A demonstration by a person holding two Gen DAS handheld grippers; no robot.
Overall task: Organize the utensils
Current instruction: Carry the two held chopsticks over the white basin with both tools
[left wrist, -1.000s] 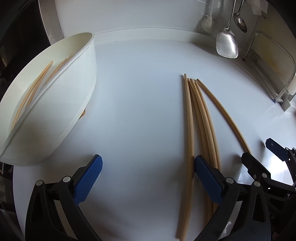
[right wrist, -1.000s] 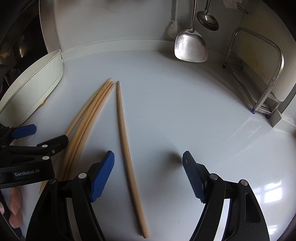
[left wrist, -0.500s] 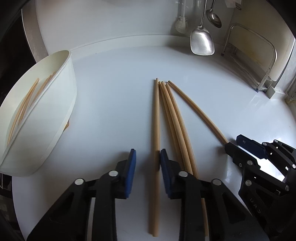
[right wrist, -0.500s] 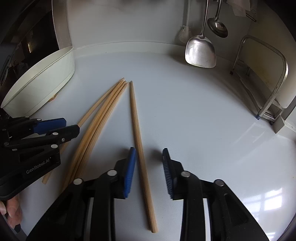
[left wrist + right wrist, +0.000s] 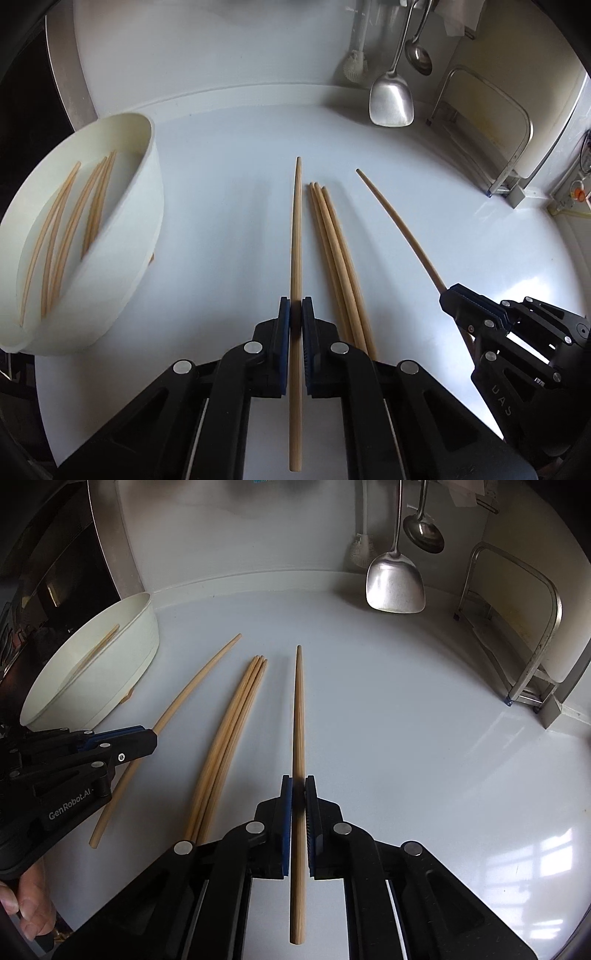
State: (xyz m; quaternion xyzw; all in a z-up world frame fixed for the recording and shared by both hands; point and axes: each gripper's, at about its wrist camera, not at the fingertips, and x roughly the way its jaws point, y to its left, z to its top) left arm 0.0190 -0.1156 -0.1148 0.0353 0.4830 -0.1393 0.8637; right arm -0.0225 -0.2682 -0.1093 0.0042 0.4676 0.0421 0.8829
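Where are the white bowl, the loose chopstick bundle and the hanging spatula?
bowl (image 5: 122,258), left wrist view, outer wall.
bundle (image 5: 334,251), left wrist view, mid-shafts.
spatula (image 5: 394,583), right wrist view, blade.

I am working in a kitchen. A steel spatula (image 5: 390,101), a ladle (image 5: 418,59) and a dish brush (image 5: 355,66) hang on the wall behind my white surface (image 5: 229,155). A metal rack (image 5: 532,635) stands at the right, and wooden chopsticks (image 5: 338,258) lie beside a white tub (image 5: 122,236).
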